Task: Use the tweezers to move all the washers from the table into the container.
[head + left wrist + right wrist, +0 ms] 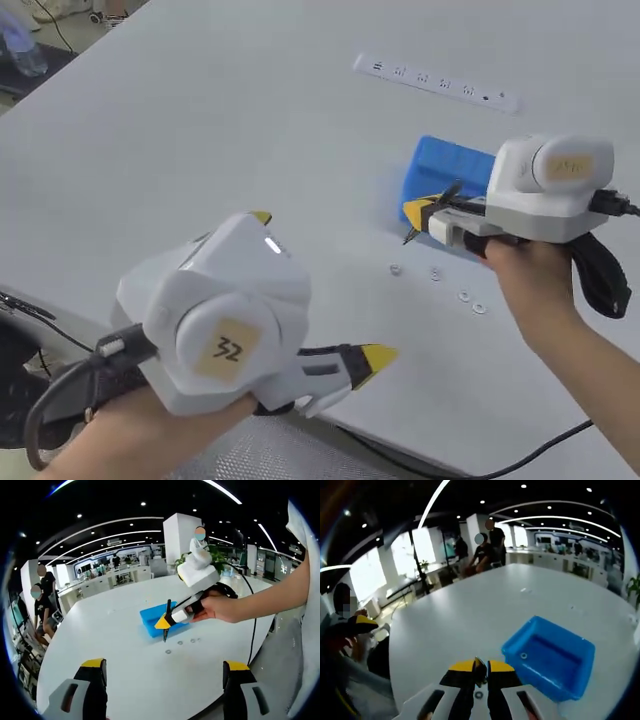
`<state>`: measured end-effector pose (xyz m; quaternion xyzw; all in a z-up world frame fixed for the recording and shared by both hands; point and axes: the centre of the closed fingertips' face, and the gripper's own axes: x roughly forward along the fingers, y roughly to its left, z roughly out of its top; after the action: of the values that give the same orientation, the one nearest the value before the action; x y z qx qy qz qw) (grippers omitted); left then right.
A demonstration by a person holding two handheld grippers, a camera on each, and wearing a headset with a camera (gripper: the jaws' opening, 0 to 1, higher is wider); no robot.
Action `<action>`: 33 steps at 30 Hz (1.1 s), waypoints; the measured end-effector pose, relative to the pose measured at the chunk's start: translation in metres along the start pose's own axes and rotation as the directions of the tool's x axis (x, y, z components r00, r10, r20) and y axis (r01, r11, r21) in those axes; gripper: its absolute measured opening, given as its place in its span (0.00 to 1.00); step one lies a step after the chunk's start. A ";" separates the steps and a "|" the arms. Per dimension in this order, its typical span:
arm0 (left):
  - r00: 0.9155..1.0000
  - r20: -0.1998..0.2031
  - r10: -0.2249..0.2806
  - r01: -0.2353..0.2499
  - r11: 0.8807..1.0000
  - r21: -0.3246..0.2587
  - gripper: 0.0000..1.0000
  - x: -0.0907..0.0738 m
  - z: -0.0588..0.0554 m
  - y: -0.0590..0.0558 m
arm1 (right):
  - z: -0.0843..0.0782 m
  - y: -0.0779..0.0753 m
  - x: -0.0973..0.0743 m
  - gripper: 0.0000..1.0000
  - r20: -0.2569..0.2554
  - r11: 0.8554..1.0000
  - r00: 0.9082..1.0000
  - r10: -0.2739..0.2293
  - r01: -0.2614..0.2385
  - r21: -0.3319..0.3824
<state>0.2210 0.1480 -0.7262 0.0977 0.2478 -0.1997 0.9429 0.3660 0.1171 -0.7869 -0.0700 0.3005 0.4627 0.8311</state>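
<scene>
Right gripper [420, 212] clamped on tweezers [166, 620], tips off the table. Four washers [435, 274] lie just below the tips. Container [560, 685] sits right behind, one already inside. Left gripper [164, 665] idle, jaws apart. Likely pickup step: lower, pinch nearest washer.

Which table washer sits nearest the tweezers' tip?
The small silver metal washer at the row's left end in head view; the other three lie farther right.
</scene>
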 end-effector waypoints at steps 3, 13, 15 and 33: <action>1.000 -0.005 0.000 0.000 1.000 -0.002 0.99 0.000 -0.002 -0.001 | -0.012 0.000 0.006 0.05 -0.021 1.000 1.000 0.004 -0.004 0.010; 1.000 -0.021 0.002 -0.002 1.000 0.002 0.99 0.000 -0.006 0.000 | -0.023 0.000 0.013 0.05 -0.045 1.000 0.999 0.001 0.000 0.021; 1.000 -0.024 0.003 -0.003 1.000 0.005 0.99 0.000 -0.007 0.000 | -0.023 0.001 0.013 0.05 -0.045 1.000 0.999 0.005 -0.004 0.024; 0.999 -0.033 0.006 -0.005 1.000 0.022 0.99 0.000 -0.009 0.000 | -0.026 0.002 0.013 0.05 -0.042 1.000 0.999 -0.010 0.010 -0.007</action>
<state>0.2170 0.1504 -0.7339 0.1120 0.2609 -0.1982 0.9381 0.3579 0.1179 -0.8149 -0.0839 0.3159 0.4579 0.8268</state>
